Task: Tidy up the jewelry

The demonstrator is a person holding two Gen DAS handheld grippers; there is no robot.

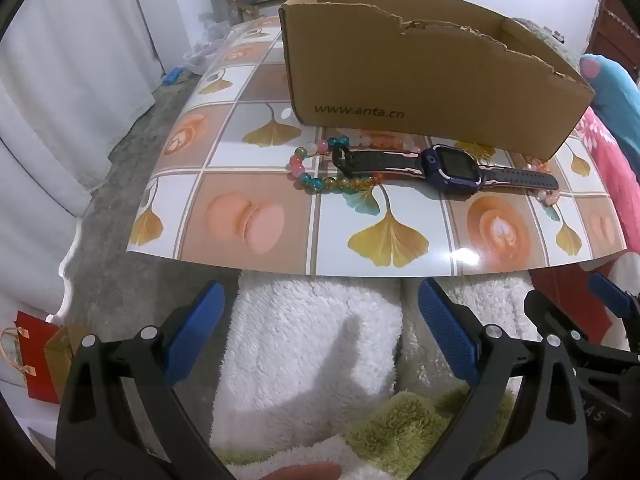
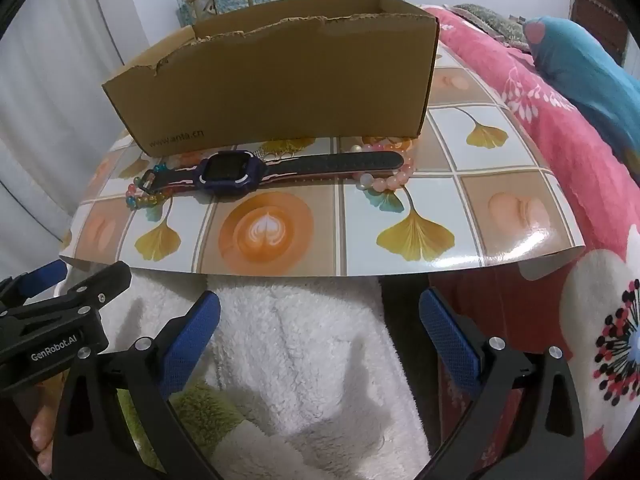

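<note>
A dark blue smartwatch (image 1: 452,166) lies across beaded bracelets (image 1: 320,172) on the patterned worktop (image 1: 400,240), near a brown cardboard box (image 1: 420,80). The left gripper (image 1: 320,344) and right gripper (image 2: 320,340) hover with jaws apart, empty.

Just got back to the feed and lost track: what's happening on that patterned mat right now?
Nothing is picked up yet. A person holds both tongs wide open and empty, short of the mat over a fluffy white blanket: left tongs, right tongs. On the mat, a watch lies flat in front of the cardboard box, its strap ends over a multicoloured bead bracelet at the buckle end and a pink bead bracelet at the other. The box's inside is not visible.
</note>
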